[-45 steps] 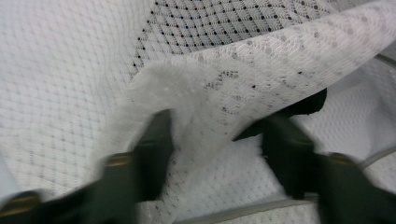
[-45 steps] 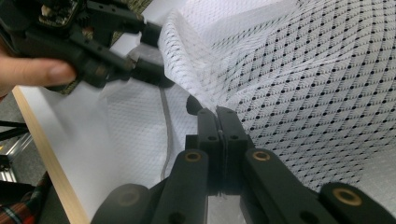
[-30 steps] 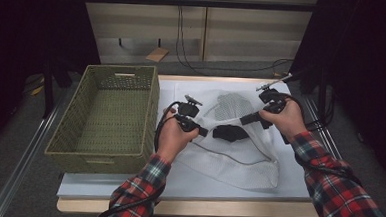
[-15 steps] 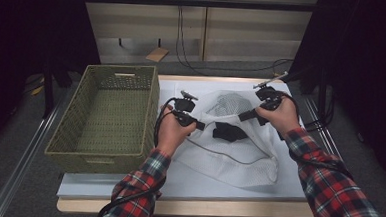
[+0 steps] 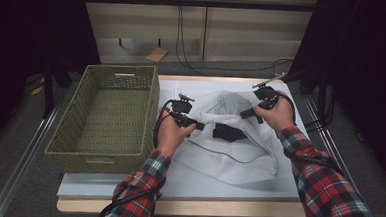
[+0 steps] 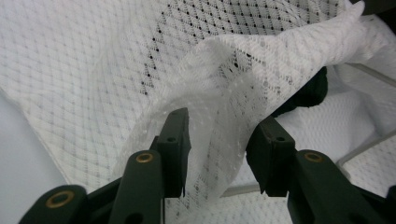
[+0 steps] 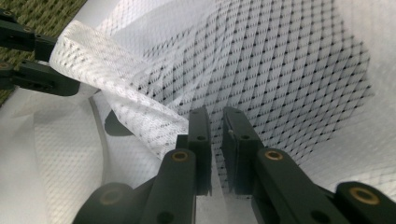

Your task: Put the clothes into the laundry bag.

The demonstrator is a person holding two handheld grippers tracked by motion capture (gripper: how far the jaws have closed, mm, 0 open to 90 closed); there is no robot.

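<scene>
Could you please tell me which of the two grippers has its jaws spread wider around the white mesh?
The left gripper: mesh bag fabric lies loosely between its parted jaws, whereas the right gripper shows a narrow slit.

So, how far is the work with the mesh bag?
Done: a black item lies inside the white mesh bag. In hand: the left tool and right tool have just been opening at its rim, mesh between the left jaws. To do: the green woven basket is empty.

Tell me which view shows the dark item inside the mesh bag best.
The high view: the dark item lies in the white mesh bag, whole shape visible. The left gripper view shows an edge of it behind a fold; the right gripper view shows a dark patch, perhaps part of it.
</scene>
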